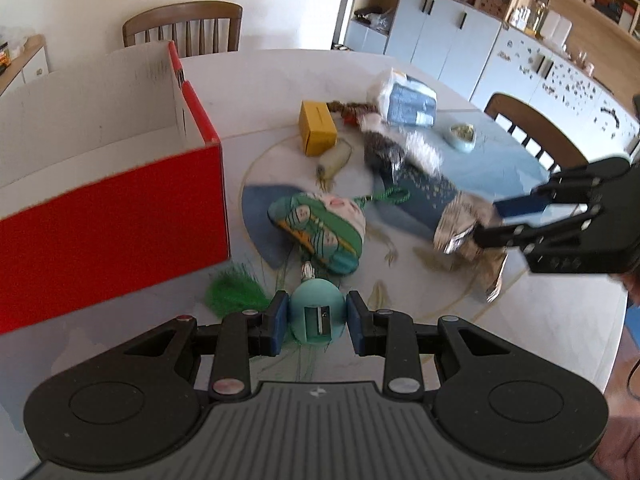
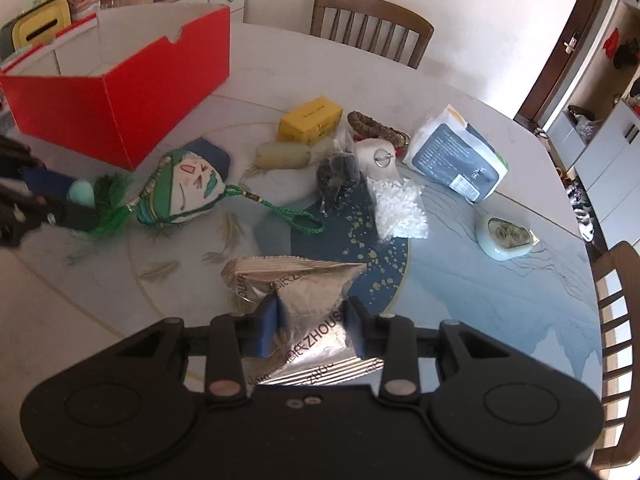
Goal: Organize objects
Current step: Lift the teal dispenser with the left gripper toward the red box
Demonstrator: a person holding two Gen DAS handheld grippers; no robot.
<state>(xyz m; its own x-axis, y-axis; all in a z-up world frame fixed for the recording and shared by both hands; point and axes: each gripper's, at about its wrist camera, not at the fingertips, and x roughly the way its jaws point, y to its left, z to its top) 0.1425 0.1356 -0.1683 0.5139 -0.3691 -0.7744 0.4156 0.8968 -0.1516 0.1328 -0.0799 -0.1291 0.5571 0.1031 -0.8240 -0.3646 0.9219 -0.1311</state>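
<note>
Left wrist view: your left gripper (image 1: 317,322) pinches a teal egg-shaped sharpener (image 1: 317,315), pads pressed on both its sides, blade slot facing the cam.
Sharpener's place: low over the table (image 1: 280,80), near edge, beside a green tassel (image 1: 234,291).
Box vs. tool: red box (image 1: 120,216) sits up and to the left of the sharpener, open top, corner close by. That's the relation the drop turns on, I'd judge: lift and swing left over the wall.
Nearer hand: left, by far; the box lies well apart from your right.
Right gripper (image 2: 312,330): clamped on a silver foil pouch (image 2: 296,296), pouch's long axis running away from the fingers, raised off the table.
Between the hands: cloth face charm (image 2: 182,188), so keep clear of its cord.
</note>
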